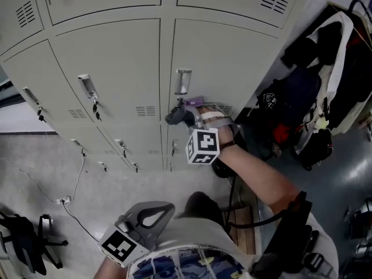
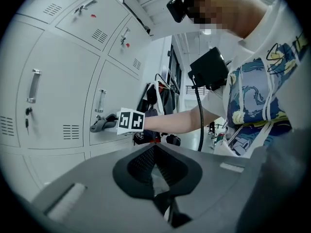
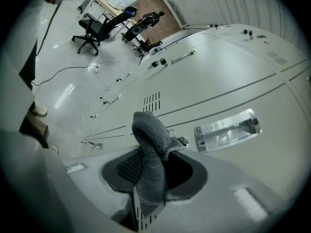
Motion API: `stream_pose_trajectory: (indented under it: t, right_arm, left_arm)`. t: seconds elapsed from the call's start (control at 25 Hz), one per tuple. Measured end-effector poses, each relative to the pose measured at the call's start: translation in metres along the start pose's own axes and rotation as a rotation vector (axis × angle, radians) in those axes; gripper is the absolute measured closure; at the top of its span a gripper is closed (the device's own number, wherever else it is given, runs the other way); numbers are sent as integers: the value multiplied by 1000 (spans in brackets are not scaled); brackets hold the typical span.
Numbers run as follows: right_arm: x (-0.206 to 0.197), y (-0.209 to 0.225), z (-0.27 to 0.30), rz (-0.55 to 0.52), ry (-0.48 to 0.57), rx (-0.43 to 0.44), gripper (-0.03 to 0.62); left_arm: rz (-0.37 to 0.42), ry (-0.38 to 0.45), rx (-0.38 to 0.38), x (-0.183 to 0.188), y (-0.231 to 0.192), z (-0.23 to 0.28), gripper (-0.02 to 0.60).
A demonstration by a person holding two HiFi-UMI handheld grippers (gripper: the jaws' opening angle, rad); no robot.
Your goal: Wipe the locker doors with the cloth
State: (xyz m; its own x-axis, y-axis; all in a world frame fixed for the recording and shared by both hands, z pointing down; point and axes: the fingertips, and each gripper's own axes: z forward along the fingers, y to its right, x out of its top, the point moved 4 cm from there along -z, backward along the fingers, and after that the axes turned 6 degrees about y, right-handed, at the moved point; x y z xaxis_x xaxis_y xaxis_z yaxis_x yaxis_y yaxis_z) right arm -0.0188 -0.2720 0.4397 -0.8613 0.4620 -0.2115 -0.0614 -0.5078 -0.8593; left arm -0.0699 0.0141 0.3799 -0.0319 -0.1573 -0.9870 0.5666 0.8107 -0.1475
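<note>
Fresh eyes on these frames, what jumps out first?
The right gripper, shut on a grey cloth, held up to a locker door just below its metal handle. The left gripper hangs low by the person's torso, jaws together and empty. Dark bags and coats hang right of the lockers.

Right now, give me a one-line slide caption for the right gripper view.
Right gripper, shut on a grey cloth, holds it beside a locker door handle.
</note>
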Motion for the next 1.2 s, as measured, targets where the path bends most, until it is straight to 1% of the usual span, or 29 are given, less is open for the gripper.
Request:
stream_pose_trajectory:
  t: [0.16, 0.28, 0.48, 0.68, 0.8, 0.92, 1.2]
  right_arm:
    - [3, -8, 12, -1, -6, -1, 479]
    - [6, -19, 21, 2, 1, 19, 479]
    - [3, -43, 41, 38, 12, 80, 479]
    - [1, -65, 55, 81, 21, 148, 480]
    - [1, -76, 67, 112, 43, 203, 480]
    - [-3, -85, 72, 131, 42, 230, 480]
    - [-2, -80, 56, 180, 59, 237, 480]
  left_arm:
    - [4, 5, 22, 0, -1, -2, 580]
    - [-7, -5, 37, -3, -2, -2, 580]
    - [-11, -21, 42, -3, -1, 1, 580]
    - [-26, -28, 64, -4, -3, 1, 580]
    - [-25, -24, 72, -3, -3, 3, 580]
    - [-33, -21, 77, -3, -3, 5, 580]
    - [-28, -26, 74, -3, 0, 3, 580]
